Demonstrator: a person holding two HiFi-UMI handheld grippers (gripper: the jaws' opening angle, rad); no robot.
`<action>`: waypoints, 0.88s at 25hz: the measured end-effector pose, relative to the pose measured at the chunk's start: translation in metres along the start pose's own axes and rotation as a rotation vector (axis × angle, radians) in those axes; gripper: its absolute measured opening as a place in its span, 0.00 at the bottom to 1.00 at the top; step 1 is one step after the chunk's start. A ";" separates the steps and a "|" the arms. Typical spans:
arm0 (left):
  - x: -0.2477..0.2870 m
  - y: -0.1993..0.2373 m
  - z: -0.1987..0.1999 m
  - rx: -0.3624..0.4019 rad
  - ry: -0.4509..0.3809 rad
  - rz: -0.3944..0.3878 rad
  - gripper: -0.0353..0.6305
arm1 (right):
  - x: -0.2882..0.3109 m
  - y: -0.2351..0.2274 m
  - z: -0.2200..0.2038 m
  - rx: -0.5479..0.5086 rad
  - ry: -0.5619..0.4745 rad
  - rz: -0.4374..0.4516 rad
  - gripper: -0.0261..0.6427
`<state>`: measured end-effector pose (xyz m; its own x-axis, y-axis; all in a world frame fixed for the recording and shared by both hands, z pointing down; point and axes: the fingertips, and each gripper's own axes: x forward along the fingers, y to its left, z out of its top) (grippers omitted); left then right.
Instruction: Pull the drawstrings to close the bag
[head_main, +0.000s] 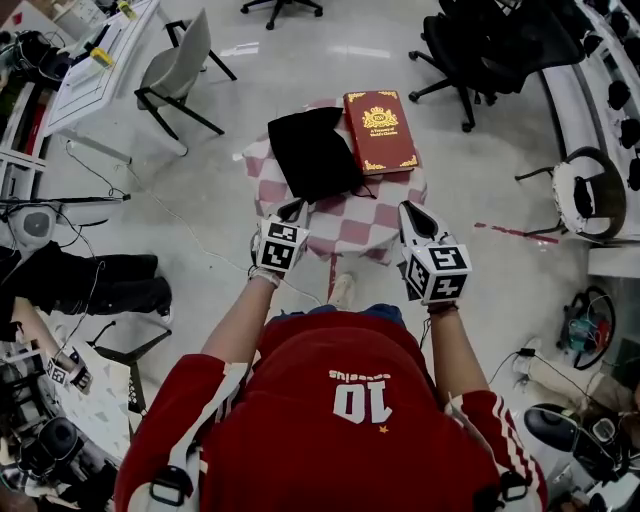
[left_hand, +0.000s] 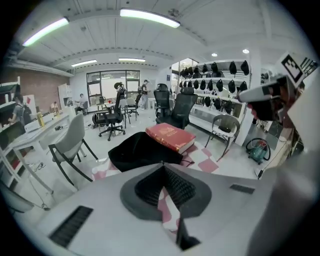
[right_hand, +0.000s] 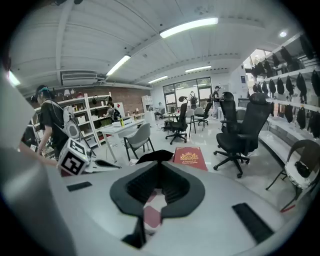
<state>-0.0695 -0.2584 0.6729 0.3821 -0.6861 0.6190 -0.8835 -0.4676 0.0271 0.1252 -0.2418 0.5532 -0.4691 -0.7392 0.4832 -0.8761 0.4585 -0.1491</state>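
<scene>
A black drawstring bag (head_main: 312, 150) lies flat on a small table with a red-and-white checked cloth (head_main: 345, 228). A red book (head_main: 380, 130) lies against the bag's right side. My left gripper (head_main: 293, 210) hovers over the table's near-left edge, just short of the bag, and is shut on nothing. At the near-right edge my right gripper (head_main: 408, 211) is shut and empty too. In the left gripper view, the bag (left_hand: 137, 150) and the book (left_hand: 170, 137) lie beyond the closed jaws (left_hand: 163, 167), and a thin cord (left_hand: 186, 161) trails off the bag's right side. The right gripper view shows the bag (right_hand: 155, 156) and the book (right_hand: 189, 156) ahead.
A grey chair (head_main: 180, 65) stands on the floor at the far left beside a white desk (head_main: 95, 60). Black office chairs (head_main: 470, 50) are at the far right. Cables run over the floor at left. A person (right_hand: 50, 125) stands by shelves.
</scene>
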 end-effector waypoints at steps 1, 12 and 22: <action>-0.005 0.003 0.010 -0.008 -0.020 0.004 0.06 | 0.005 0.000 -0.002 -0.008 0.009 0.002 0.06; -0.033 0.016 0.114 0.002 -0.201 -0.004 0.06 | 0.059 0.006 -0.044 -0.070 0.133 0.071 0.06; -0.042 0.012 0.180 -0.033 -0.320 -0.026 0.06 | 0.072 0.007 -0.053 -0.069 0.163 0.128 0.14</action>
<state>-0.0479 -0.3355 0.5064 0.4659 -0.8171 0.3396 -0.8787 -0.4725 0.0686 0.0913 -0.2653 0.6329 -0.5469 -0.5859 0.5980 -0.7982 0.5804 -0.1615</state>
